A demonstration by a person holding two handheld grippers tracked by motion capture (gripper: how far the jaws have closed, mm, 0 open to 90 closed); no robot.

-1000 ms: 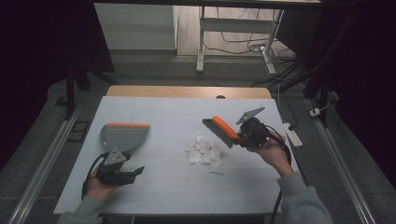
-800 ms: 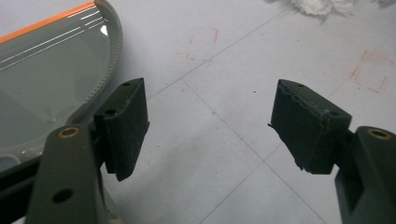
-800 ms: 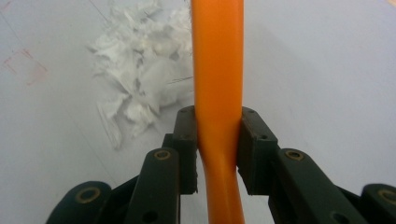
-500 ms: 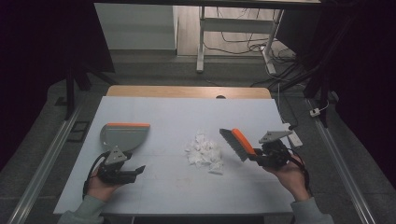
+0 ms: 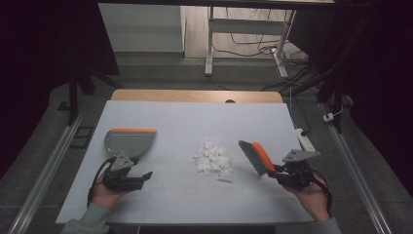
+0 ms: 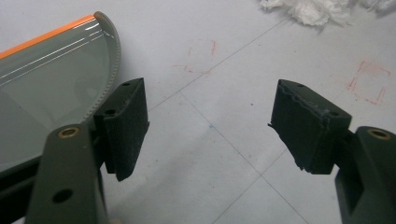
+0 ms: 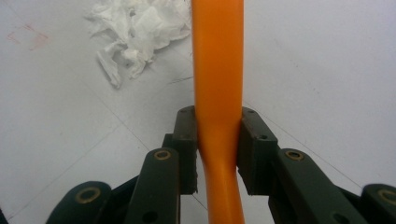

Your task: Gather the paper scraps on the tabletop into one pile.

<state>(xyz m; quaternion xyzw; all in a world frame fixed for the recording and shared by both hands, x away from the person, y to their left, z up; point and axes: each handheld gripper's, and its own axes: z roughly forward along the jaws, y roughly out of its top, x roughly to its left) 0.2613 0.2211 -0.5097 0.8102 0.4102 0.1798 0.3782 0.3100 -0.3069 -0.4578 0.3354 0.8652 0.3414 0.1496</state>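
Right hand-held gripper point(image 5: 278, 173): pinching orange brush point(image 5: 256, 157) handle. Left hand-held gripper point(image 5: 139, 178): jaws spread, beside dustpan point(image 5: 127, 141). Torn tissue, apparently point(image 5: 213, 160): mid-surface point(image 5: 195, 117).

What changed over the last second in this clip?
The right claw, shut on the brush, pulled back from the far right side of the paper scraps toward the table's near right edge. The left claw stayed open beside the dustpan; scraps and dustpan did not move.
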